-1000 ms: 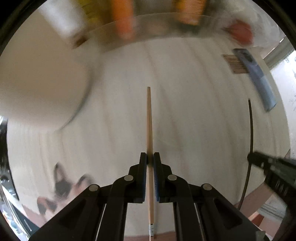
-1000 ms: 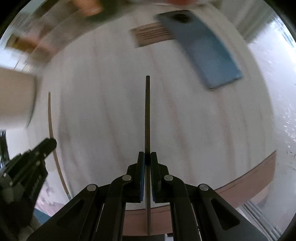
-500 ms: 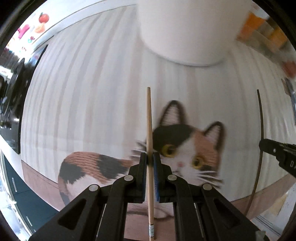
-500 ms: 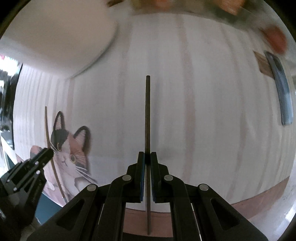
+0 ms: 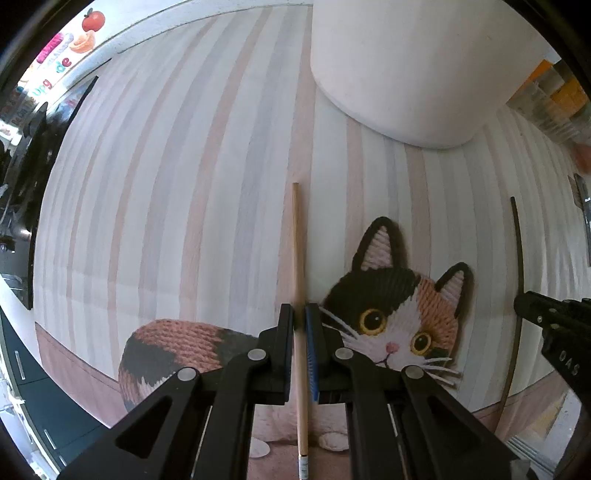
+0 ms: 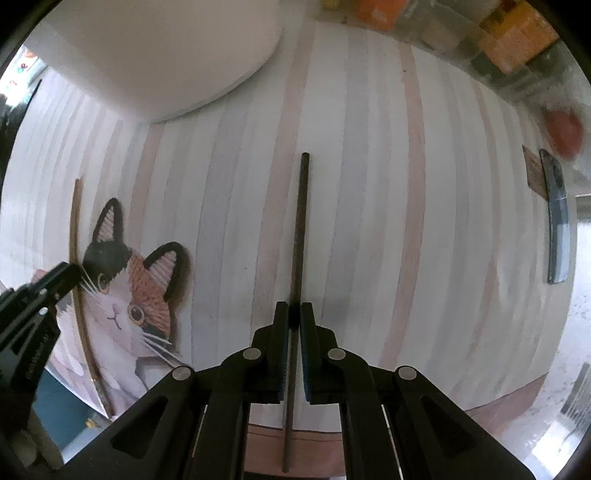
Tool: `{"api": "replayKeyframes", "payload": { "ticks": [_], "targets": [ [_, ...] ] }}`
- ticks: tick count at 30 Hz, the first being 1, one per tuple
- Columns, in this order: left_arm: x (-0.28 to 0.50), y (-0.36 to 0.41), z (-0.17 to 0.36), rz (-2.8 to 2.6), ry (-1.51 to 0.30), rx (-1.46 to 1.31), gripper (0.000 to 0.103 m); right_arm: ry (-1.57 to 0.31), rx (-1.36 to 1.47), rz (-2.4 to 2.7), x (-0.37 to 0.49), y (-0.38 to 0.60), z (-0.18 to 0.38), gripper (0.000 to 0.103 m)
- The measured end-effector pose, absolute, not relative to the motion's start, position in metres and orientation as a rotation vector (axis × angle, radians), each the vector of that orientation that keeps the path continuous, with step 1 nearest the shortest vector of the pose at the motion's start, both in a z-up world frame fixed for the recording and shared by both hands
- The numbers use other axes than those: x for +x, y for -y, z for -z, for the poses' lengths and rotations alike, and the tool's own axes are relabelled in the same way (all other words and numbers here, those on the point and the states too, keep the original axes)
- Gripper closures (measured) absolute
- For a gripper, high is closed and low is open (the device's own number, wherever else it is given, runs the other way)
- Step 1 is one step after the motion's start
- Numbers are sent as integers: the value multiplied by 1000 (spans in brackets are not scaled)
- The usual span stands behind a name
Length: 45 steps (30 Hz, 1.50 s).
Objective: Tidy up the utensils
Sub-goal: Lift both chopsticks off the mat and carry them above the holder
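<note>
My left gripper (image 5: pixel 300 321) is shut on a light wooden chopstick (image 5: pixel 296 251) that points forward above a striped mat (image 5: pixel 166 206) with a cat picture (image 5: pixel 391 314). My right gripper (image 6: pixel 294 317) is shut on a dark chopstick (image 6: pixel 300 229) that also points forward over the mat (image 6: pixel 369 184). Each gripper shows in the other's view: the right one with its dark chopstick (image 5: pixel 517 258) at the right edge, the left one with its light chopstick (image 6: pixel 77 236) at the left edge. A large white cylindrical holder (image 5: pixel 406 66) stands on the mat just ahead, and shows in the right wrist view (image 6: pixel 155 48).
A blue phone (image 6: pixel 556 218) and a small brown card (image 6: pixel 533 173) lie at the mat's right side. Orange packets in a clear tray (image 6: pixel 509 33) and a red object (image 6: pixel 563 127) sit at the back right. The mat's brown border (image 6: pixel 498 391) lies near me.
Both grippers have swung left and forward toward the white holder, each still holding its chopstick. The cat picture and the holder have come into view; the phone has slid to the right edge.
</note>
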<state>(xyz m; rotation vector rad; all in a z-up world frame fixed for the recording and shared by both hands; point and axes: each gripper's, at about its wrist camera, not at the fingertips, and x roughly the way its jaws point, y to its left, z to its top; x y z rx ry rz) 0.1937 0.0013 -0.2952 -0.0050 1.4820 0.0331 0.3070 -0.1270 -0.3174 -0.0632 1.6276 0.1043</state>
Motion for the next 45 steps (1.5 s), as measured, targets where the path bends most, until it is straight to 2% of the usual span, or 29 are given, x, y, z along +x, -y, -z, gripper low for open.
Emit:
{"api": "replayKeyframes", "payload": {
  "ticks": [3,13,27,36,45],
  "targets": [
    [205,-1,295,-20,-1484,-2,98,-1617,-83,-95,301,94,327,95],
    [224,0,295,6,-1463,42,99,-1580,-69,-91,280,97,319,97],
    [214,-9,203,-31,-1182,117,99,-1245,-11,-148,244,103,211,97],
    [217,-17,141,-66,-987,99,99,-981,-9,-90,260,127,123,98],
    [232,-35,35,-56,-763,12,99,-770,54,-97,282,140,24,98]
  ]
}}
